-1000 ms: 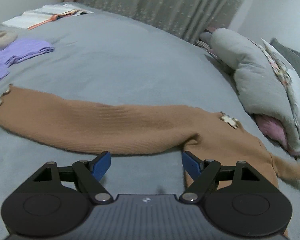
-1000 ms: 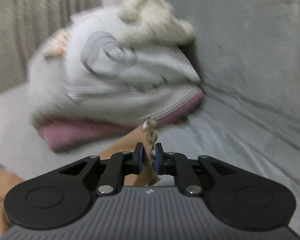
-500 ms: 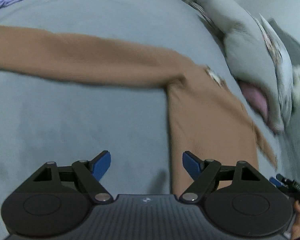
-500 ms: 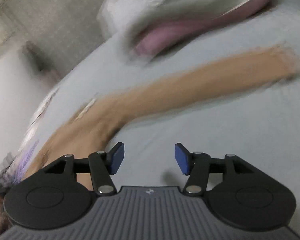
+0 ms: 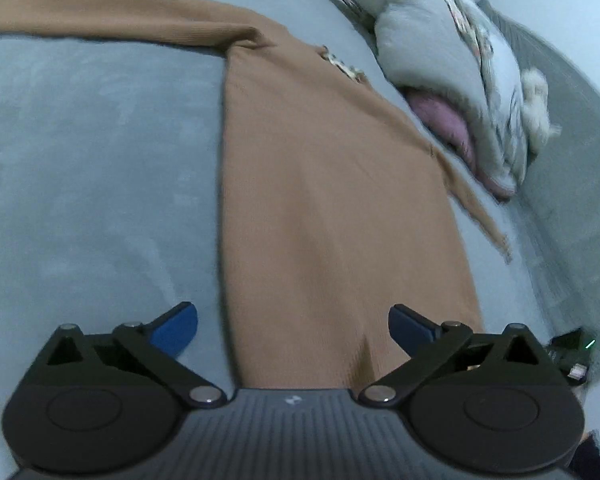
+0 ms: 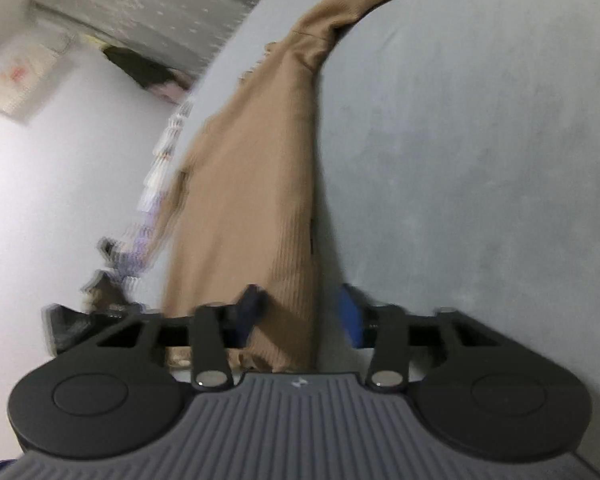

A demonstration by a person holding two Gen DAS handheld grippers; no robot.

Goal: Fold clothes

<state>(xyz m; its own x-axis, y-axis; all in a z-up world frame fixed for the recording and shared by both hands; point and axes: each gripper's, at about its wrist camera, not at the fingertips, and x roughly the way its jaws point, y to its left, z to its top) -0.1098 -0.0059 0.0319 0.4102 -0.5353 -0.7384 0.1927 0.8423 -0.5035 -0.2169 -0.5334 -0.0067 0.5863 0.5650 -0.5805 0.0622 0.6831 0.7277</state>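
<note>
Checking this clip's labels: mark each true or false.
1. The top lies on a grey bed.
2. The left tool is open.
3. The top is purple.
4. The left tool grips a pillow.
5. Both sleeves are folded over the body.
1. True: the top lies spread out on the grey bed.
2. True: the left tool is open above the top's near end.
3. False: it is tan.
4. False: it holds nothing. The pillow lies off to the side.
5. False: one sleeve stretches out sideways on the bed.

Open grey bedspread [image 5: 92,168] left of brown top [image 5: 332,208], pillows [image 5: 440,52] crowding its right
</note>
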